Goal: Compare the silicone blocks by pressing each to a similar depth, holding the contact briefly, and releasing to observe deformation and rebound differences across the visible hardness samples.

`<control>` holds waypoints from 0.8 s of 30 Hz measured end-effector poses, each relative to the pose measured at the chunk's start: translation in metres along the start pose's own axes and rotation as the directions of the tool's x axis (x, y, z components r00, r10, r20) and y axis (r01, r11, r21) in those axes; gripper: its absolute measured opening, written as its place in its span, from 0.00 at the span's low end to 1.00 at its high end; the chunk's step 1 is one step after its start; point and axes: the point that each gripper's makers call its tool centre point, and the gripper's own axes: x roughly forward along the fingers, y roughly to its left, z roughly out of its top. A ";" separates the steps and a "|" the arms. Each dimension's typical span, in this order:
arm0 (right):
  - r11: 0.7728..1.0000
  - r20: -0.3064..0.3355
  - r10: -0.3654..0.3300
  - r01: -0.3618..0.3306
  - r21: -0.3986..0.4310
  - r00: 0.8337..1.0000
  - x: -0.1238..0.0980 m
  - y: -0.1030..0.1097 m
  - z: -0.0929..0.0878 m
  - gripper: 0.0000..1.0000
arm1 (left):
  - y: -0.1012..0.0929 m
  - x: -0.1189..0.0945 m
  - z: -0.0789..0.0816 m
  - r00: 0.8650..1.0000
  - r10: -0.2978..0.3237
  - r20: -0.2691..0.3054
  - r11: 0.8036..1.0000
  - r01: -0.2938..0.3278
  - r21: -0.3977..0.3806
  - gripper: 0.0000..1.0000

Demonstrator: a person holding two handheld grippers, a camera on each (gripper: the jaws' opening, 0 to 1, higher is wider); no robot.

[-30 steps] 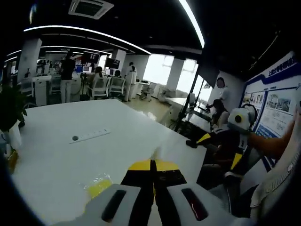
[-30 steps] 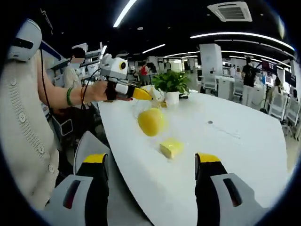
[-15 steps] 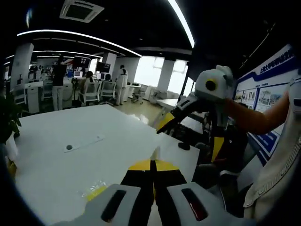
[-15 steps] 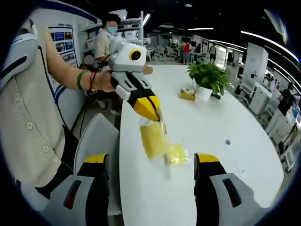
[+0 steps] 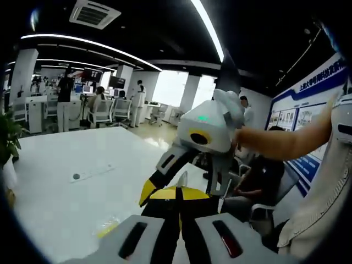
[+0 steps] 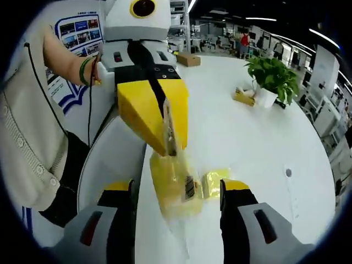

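My left gripper [image 6: 168, 149] is shut on the top edge of a clear plastic bag holding a yellow silicone block [image 6: 168, 184], which hangs above the white table [image 6: 247, 137]. In the left gripper view its jaws [image 5: 179, 193] are closed with a thin strip of bag sticking up between them. My right gripper [image 6: 176, 187] is open, its two jaws standing on either side of the hanging block without touching it. One of its yellow fingertips [image 5: 147, 191] shows in the left gripper view. A second bagged yellow block [image 6: 215, 181] lies on the table just behind.
A potted plant [image 6: 272, 77] with small yellow items [image 6: 242, 97] beside it stands at the table's far side, and a cardboard box [image 6: 188, 59] at the far end. A person's arm and cream sleeve [image 6: 33, 143] are on the left. A white chair [image 6: 113, 148] sits by the table edge.
The right gripper has closed in on the left gripper and the hanging bag, so its open jaws now flank the block. The left gripper keeps its hold on the bag.
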 end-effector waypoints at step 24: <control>0.999 0.004 0.018 -0.019 0.047 1.000 -0.002 0.027 0.004 0.20 | -0.028 -0.005 0.008 0.998 -0.052 0.022 0.998 0.051 0.049 0.00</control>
